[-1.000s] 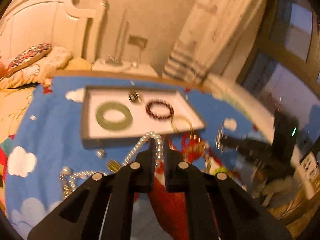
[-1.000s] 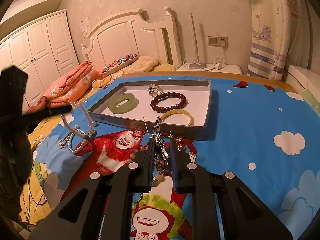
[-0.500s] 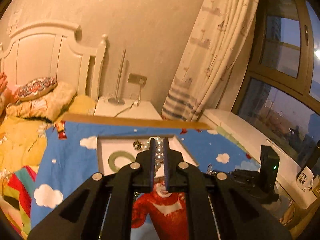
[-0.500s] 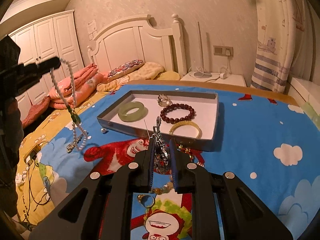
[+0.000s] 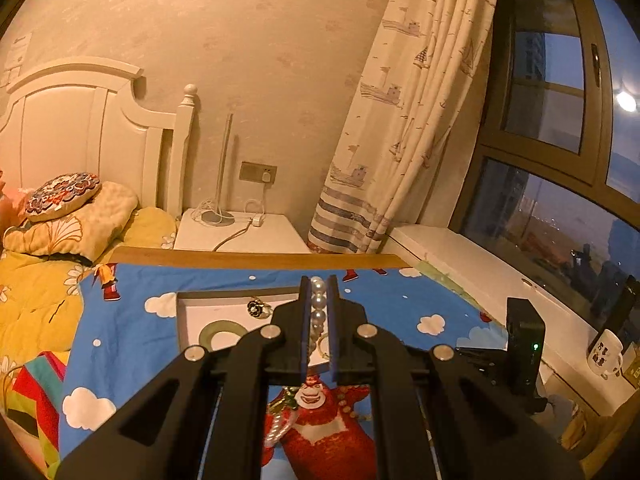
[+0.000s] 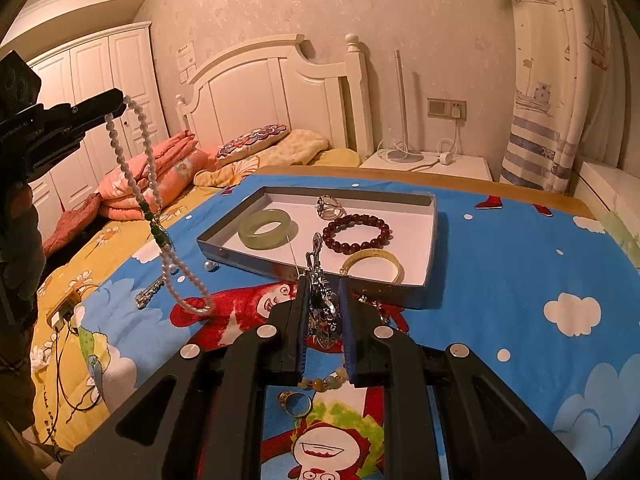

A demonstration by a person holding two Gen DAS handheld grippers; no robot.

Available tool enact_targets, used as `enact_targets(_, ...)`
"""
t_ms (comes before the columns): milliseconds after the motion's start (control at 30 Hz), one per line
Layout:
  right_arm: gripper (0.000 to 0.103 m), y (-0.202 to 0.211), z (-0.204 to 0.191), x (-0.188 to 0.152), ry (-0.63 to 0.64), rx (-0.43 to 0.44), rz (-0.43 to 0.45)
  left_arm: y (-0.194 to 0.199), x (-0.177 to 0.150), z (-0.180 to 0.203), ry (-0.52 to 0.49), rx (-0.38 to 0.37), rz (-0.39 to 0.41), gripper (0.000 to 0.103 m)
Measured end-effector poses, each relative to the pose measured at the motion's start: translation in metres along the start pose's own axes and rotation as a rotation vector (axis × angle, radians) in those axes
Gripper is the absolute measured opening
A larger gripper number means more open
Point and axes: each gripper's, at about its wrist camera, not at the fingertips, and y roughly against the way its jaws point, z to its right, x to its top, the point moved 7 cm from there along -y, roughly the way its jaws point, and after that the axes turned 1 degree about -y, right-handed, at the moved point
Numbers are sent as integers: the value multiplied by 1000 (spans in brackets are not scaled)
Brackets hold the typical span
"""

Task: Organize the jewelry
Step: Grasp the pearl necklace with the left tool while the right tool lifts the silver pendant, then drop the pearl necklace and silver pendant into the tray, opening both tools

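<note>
my left hand-held gripper (image 5: 319,312) has risen well clear of the blue cartoon-print bedspread (image 6: 500,264) over the last second, its fingers clamped on the long white pearl bead necklace with a small green pendant (image 6: 150,204); a second ago most of that strand still lay in a heap on the cloth, and now it hangs in a long loop with only its lowest turn touching the fabric. my right hand-held gripper (image 6: 323,308) has barely shifted and is pinched on an ornate silver metal ornament (image 6: 320,300), held just in front of the near wall of the shallow grey tray with a white floor (image 6: 430,240). i judge the necklace is nearly free to be carried over into the tray, though a swinging tail could snag the rim. already in the tray lie a pale green jade bangle (image 6: 267,229), a dark red bead bracelet (image 6: 357,232), a yellow bangle (image 6: 374,265) and a small silver ring (image 6: 329,206). a gold ring (image 6: 297,403) and a short string of coloured beads (image 6: 325,381) wait loose on the bedspread under my right fingers. this is a bedroom: white headboard (image 6: 276,92), bedside stand, ship-print curtain (image 5: 416,112), dusk outside the window
</note>
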Motion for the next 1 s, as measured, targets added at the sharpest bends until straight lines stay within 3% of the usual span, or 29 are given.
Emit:
enact_targets(433, 17, -10, 8, 6, 10, -25, 0, -27, 33, 18, -64, -35, 17, 7)
enact_targets(767, 17, -56, 31, 28, 32, -83, -45, -87, 61, 30, -100, -40, 4, 7)
enact_targets(1000, 17, -102, 49, 38, 94, -210, -93, -123, 70, 22, -47, -53, 3, 7)
